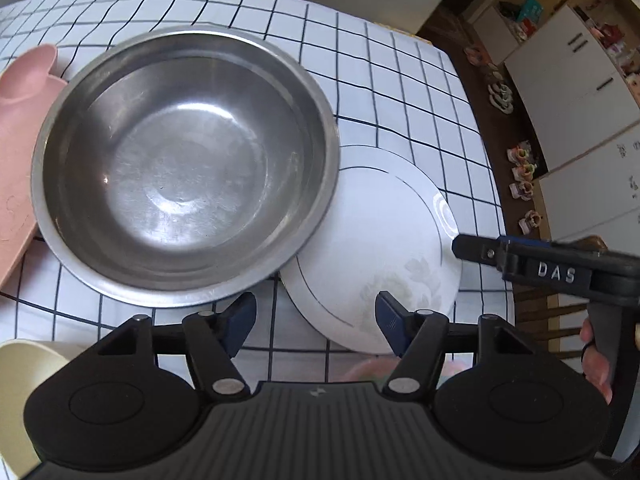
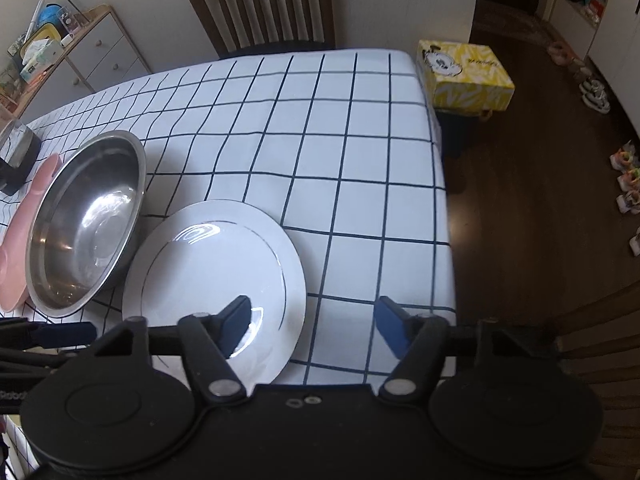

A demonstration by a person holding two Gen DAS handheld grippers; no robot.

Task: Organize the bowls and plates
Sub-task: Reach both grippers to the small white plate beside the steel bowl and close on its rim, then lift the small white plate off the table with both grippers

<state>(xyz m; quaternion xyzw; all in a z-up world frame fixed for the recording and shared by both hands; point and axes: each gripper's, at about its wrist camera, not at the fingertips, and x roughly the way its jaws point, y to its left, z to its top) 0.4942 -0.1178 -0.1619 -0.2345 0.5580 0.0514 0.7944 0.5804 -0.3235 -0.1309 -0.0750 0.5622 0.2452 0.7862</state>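
A large steel bowl point(image 1: 184, 164) stands on the checked tablecloth; it also shows in the right wrist view point(image 2: 86, 224). A white plate with a thin line ring point(image 1: 380, 248) lies right of it, its edge tucked under the bowl's rim; the right wrist view shows the plate point(image 2: 216, 272) too. My left gripper point(image 1: 316, 320) is open and empty, just in front of both. My right gripper point(image 2: 312, 324) is open and empty above the plate's right edge; its finger point(image 1: 476, 249) reaches toward the plate's rim in the left wrist view.
A pink tray point(image 1: 20, 152) lies left of the bowl. A cream cup point(image 1: 20, 392) sits at the near left. The table's right edge point(image 2: 444, 208) drops to dark floor. A chair point(image 2: 264, 4) stands at the far side, a yellow box point(image 2: 464, 76) beyond the corner.
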